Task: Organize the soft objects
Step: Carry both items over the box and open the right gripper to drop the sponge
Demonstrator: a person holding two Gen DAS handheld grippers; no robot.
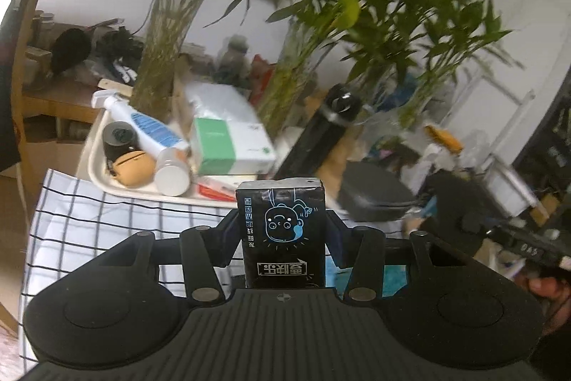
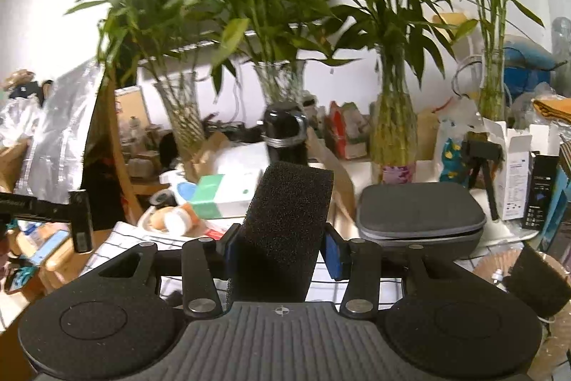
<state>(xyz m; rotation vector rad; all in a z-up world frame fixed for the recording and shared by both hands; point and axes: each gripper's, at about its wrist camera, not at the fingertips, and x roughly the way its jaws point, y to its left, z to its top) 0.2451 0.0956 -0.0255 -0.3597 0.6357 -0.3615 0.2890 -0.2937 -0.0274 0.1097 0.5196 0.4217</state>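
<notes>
A black tissue pack (image 1: pixel 283 231) with a blue cartoon face stands upright between the jaws of my left gripper (image 1: pixel 282 238), which is shut on it above the checked cloth (image 1: pixel 107 220). In the right wrist view my right gripper (image 2: pixel 282 245) is shut on a black foam block (image 2: pixel 285 227), held up off the table and leaning slightly right. A second black foam piece (image 2: pixel 539 284) lies at the lower right on a woven mat. The other gripper's black fingers (image 2: pixel 80 220) show at the left edge of that view.
A cream tray (image 1: pixel 96 166) holds a spray bottle (image 1: pixel 142 127), a green-and-white box (image 1: pixel 232 145) and small jars. A black flask (image 1: pixel 321 131), a grey zip case (image 2: pixel 417 213) and several glass vases of bamboo (image 2: pixel 392 131) crowd the back.
</notes>
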